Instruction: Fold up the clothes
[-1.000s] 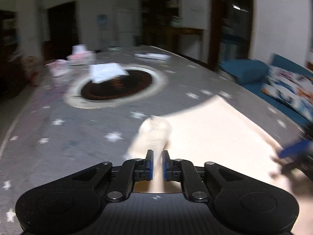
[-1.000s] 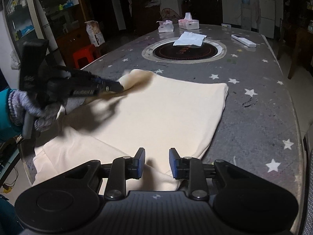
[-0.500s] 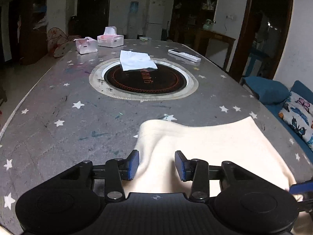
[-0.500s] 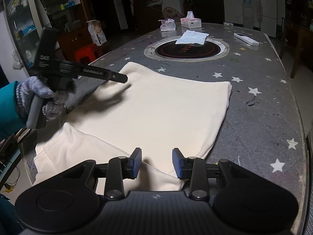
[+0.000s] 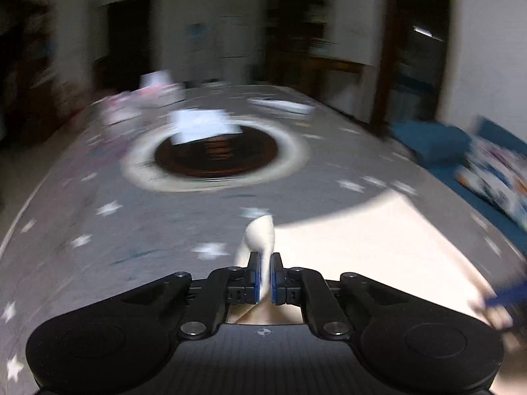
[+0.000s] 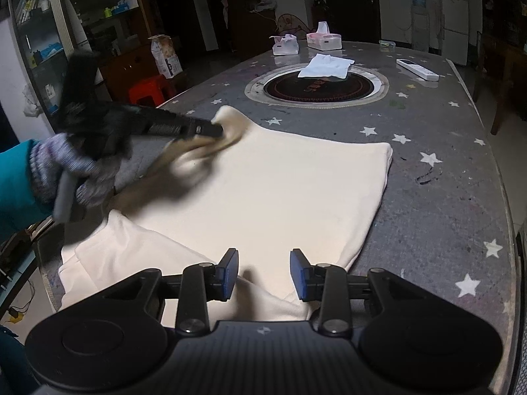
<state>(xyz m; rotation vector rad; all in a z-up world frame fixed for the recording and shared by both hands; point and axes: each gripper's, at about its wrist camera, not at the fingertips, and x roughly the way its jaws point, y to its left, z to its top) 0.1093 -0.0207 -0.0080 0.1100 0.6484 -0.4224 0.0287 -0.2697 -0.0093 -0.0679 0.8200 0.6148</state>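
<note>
Gloved hand [image 6: 70, 171] at far left, gripping left gripper [image 5: 266, 275]; jaws clamped on pinched corner of cream cloth [image 6: 280, 191], lifted off grey starred table [image 6: 444, 181]. Rest of cloth flat at table's near edge. Right gripper [image 6: 263, 275] low over cloth's near hem, jaws wide, holding nothing. Beyond: round hotplate [image 6: 318, 87], white rag [image 6: 326, 67], 2 tissue boxes [image 6: 322, 39], remote [image 6: 416, 69].

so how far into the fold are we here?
Early. Done: the cream garment lies mostly flat on the star-print table, a flap already doubled near its front edge. In hand: the left gripper is shut on its far corner, lifted. Left: carrying that corner across; the right gripper hangs open above the near edge, holding nothing.
</note>
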